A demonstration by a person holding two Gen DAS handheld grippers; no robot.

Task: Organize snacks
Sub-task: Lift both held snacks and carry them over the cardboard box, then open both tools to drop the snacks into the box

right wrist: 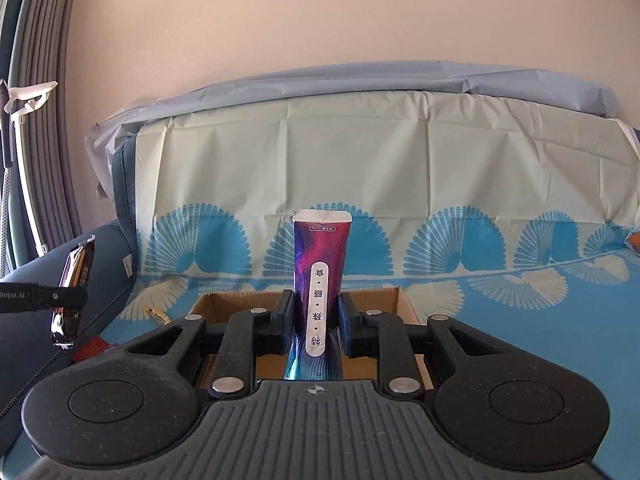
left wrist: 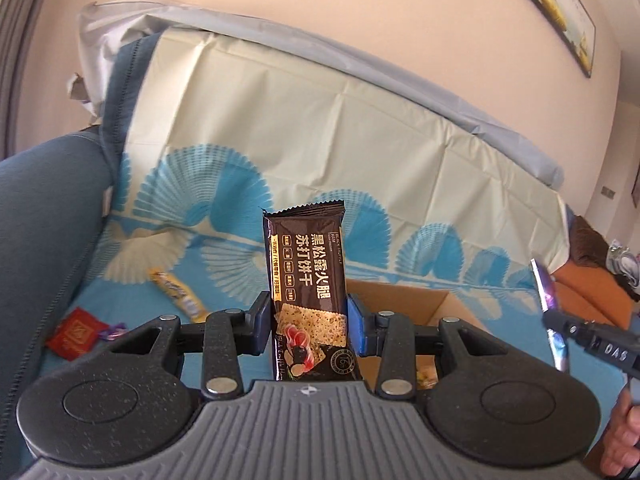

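Cracker packet: a dark soda-cracker packet [left wrist: 306,292] stands upright, pinched at its lower half by the left gripper [left wrist: 308,320], above the near-left edge of the cardboard box [left wrist: 432,304].
Purple pouch: a purple-magenta pouch [right wrist: 320,280] with a white label strip, clamped upright in the right gripper [right wrist: 316,320], directly over the open box [right wrist: 224,300].
Tongs: both narrowed onto their snacks; neither stands wide.
Box contents: something pale yellow shows low inside in the left view; what it is I cannot tell.
Progress: judged partway; two snacks are lifted but not yet dropped in.
Left to do: a yellow bar [left wrist: 176,292] and a red packet [left wrist: 76,338] lie on the blue patterned sheet [left wrist: 460,248], outside the box.
Left view only: the loose snacks in full, with a small purple wrapper beside the red packet, and the box interior.
Right view only: the box's full width and far rim, plus the left gripper with its packet from the side.
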